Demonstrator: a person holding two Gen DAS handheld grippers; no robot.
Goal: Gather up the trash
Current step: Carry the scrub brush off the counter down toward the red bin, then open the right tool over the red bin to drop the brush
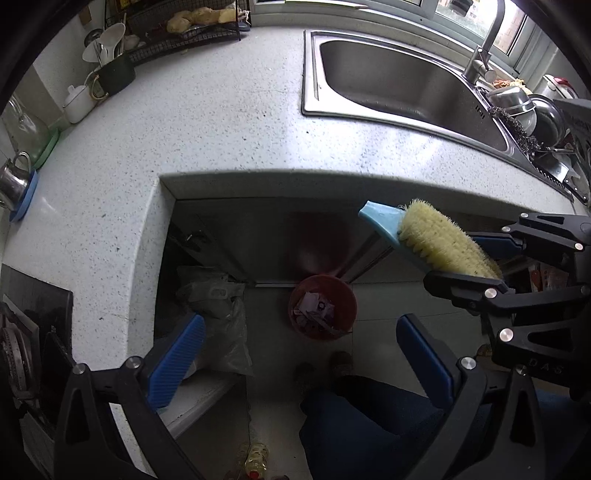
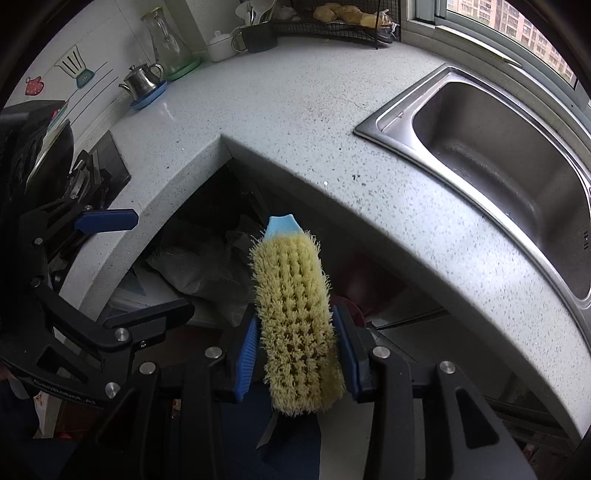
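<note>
A scrub brush [image 2: 295, 317] with yellow bristles and a light blue back sticks up between the blue pads of my right gripper [image 2: 299, 350], which is shut on its sides. The left wrist view shows the same brush [image 1: 439, 240] held past the counter edge, above the floor. My left gripper [image 1: 301, 360] is open and holds nothing. It points down at the floor, where a red bin [image 1: 347, 299] with paper scraps inside stands in front of the cabinet. One blue pad [image 2: 107, 220] of the left gripper shows at the left of the right wrist view.
A speckled white L-shaped counter [image 1: 221, 122] carries a steel sink [image 1: 399, 85] with a tap [image 1: 484, 44], stacked bowls [image 1: 524, 107], a wire rack [image 1: 184, 33], a kettle [image 2: 142, 79] and a stove [image 2: 74, 177]. On the floor are a grey bag [image 1: 221, 314], a bottle [image 1: 255, 458] and a person's legs [image 1: 354, 417].
</note>
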